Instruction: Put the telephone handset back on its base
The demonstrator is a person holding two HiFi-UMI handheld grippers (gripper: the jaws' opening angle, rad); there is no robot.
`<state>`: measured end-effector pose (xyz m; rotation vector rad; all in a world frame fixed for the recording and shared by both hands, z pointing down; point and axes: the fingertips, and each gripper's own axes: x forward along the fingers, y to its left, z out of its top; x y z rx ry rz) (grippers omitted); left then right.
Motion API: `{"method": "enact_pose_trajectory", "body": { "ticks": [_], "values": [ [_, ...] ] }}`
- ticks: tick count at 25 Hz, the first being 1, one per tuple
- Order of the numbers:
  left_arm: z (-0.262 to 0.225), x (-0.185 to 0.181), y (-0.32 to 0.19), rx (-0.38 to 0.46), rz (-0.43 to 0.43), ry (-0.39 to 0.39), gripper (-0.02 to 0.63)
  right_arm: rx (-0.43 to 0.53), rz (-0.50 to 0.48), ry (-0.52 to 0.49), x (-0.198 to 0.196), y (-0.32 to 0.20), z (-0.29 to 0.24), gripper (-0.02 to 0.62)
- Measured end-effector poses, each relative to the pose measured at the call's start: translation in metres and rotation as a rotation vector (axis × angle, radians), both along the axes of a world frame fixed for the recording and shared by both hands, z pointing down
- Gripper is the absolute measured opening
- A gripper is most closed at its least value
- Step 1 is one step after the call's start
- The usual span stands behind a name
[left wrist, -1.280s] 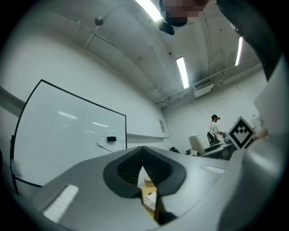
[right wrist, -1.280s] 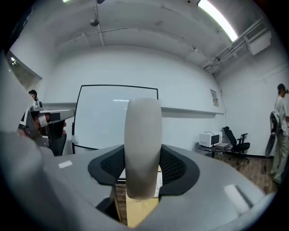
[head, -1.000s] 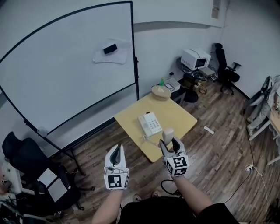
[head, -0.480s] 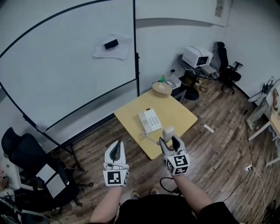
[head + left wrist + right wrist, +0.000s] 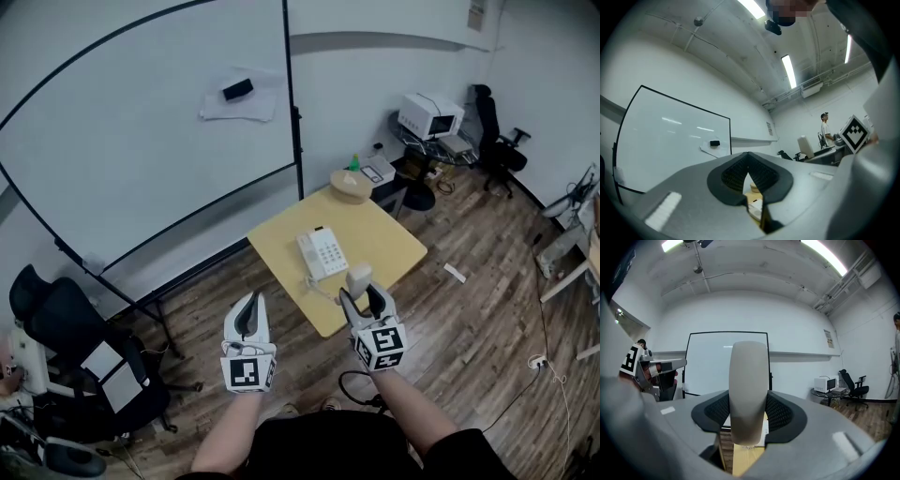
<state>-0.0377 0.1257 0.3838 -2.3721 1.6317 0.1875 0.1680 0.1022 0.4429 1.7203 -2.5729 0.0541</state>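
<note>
Nothing shifted — right gripper (image 5: 362, 300) clamps handset (image 5: 749, 385), left gripper (image 5: 250, 305) closed

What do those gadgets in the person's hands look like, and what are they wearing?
The left gripper and right gripper are light grey two-jaw claws with black ribbed pads and a white cube each, printed with black square markers. The person wears a black top.

Large whiteboard (image 5: 141, 141) on a stand, left of the yellow table (image 5: 384, 239). A dark eraser (image 5: 237, 90) sits on the board over a paper sheet (image 5: 246, 109). Round tan bowl, possibly a basket (image 5: 350, 185), at the table's far corner. White microwave (image 5: 430, 114) by the far wall. 2 black office chairs: 1 far right (image 5: 502, 141), 1 near left (image 5: 56, 323). Small white item (image 5: 455, 273) on the wood floor (image 5: 469, 319).
</note>
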Motion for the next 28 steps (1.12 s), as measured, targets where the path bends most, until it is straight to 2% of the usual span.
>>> {"method": "enact_pose_trajectory", "body": {
  "ticks": [7,14,21,28],
  "values": [
    [0.0,0.01,-0.004,0.001,-0.016,-0.024,0.0,0.0,-0.021,-0.025,0.009,-0.01,0.0,0.23],
    [0.007,0.002,-0.033,-0.009,-0.031,-0.016,0.0,0.006,-0.027,-0.02,0.003,-0.036,0.0,0.23],
    [0.011,-0.008,-0.086,-0.005,-0.007,0.004,0.0,-0.002,-0.014,0.011,-0.011,-0.081,0.004,0.23],
    [0.021,-0.035,-0.171,-0.026,0.008,0.026,0.0,-0.023,-0.004,0.05,-0.036,-0.149,0.008,0.23]
  ]
}}
